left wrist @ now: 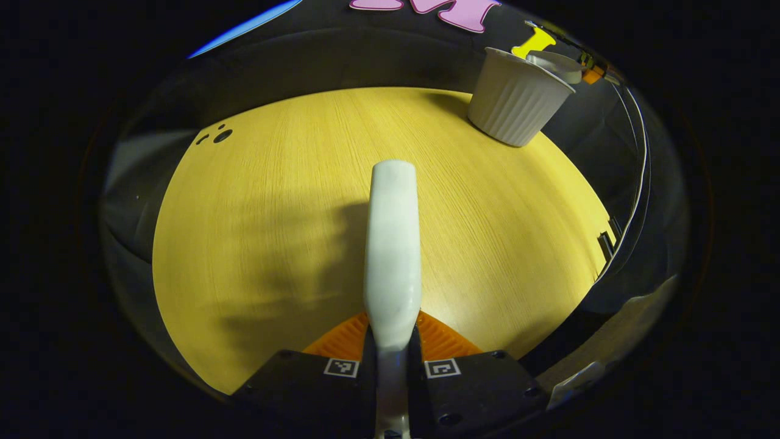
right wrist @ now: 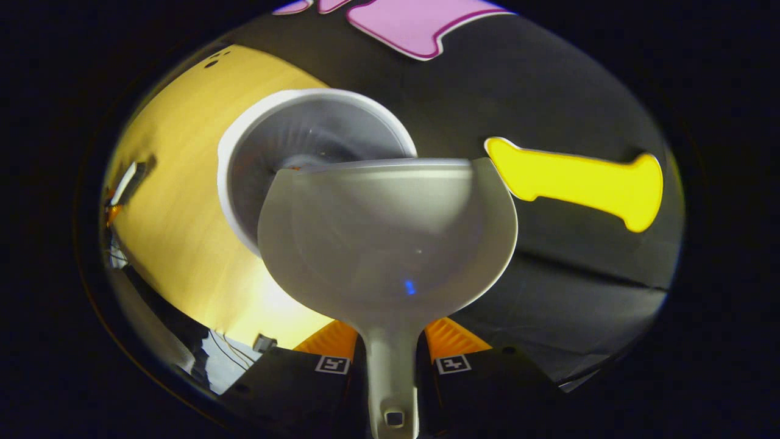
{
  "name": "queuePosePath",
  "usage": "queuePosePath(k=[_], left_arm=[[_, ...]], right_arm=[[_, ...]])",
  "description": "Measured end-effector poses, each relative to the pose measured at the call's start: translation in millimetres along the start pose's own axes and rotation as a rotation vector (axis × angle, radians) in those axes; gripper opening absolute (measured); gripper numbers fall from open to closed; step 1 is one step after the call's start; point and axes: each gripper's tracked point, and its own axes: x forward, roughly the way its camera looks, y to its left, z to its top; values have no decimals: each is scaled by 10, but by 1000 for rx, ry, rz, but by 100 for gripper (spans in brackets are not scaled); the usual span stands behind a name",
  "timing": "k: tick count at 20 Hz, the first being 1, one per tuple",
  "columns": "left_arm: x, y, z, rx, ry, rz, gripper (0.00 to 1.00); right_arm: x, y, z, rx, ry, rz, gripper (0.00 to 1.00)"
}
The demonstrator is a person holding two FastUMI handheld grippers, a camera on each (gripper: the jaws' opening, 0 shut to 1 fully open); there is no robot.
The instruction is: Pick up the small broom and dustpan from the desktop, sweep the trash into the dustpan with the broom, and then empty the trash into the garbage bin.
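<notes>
While tipping the dustpan [right wrist: 390,244] over the open mouth of the white garbage bin [right wrist: 304,140], grips its thin handle in the right claw [right wrist: 393,341], both fingers pressed to the handle's sides. Shows no trash on the pan's inner face; cannot make out the bottom of the bin. Judged near the end of the task, with the emptying step in hand.

Reaches across only part of the bin's mouth with the pan's front lip, so risks spilling any leftover scraps past the rim onto the counter [left wrist: 274,213] if tilted further or drawn back too soon. Could also knock the ribbed, probably light bin, standing near the counter's far edge, and tip it or push it off if lowered onto the rim. May twist in so narrow a grip if shaken hard.

Farther out, clamps the broom [left wrist: 393,244] by its pale handle in the left claw [left wrist: 393,338], closed on it, above bare wood well apart from the bin. Could swing the broom into the bin if brought across carelessly.
</notes>
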Motion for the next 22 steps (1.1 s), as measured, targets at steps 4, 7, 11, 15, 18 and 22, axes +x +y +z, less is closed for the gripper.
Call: queuePosePath(k=[4,7,11,15,18,22], left_arm=[[-14,40,32,5,1,20,25],[-23,105,47,-8,6,34,25],[-53,166,68,-21,1,55,25],[-78,261,67,-36,4,80,25],[-88,298,66,-38,8,95,25],[-90,318,67,-30,12,111,25]], right_arm=[[-276,77,-69,151,-138,79,36],[-568,233,-136,228,-251,135,36],[-890,544,-221,263,-369,209,33],[-1003,1234,-407,244,-402,296,33],[-962,1828,-526,224,-395,358,36],[-725,2425,-666,203,-363,403,36]])
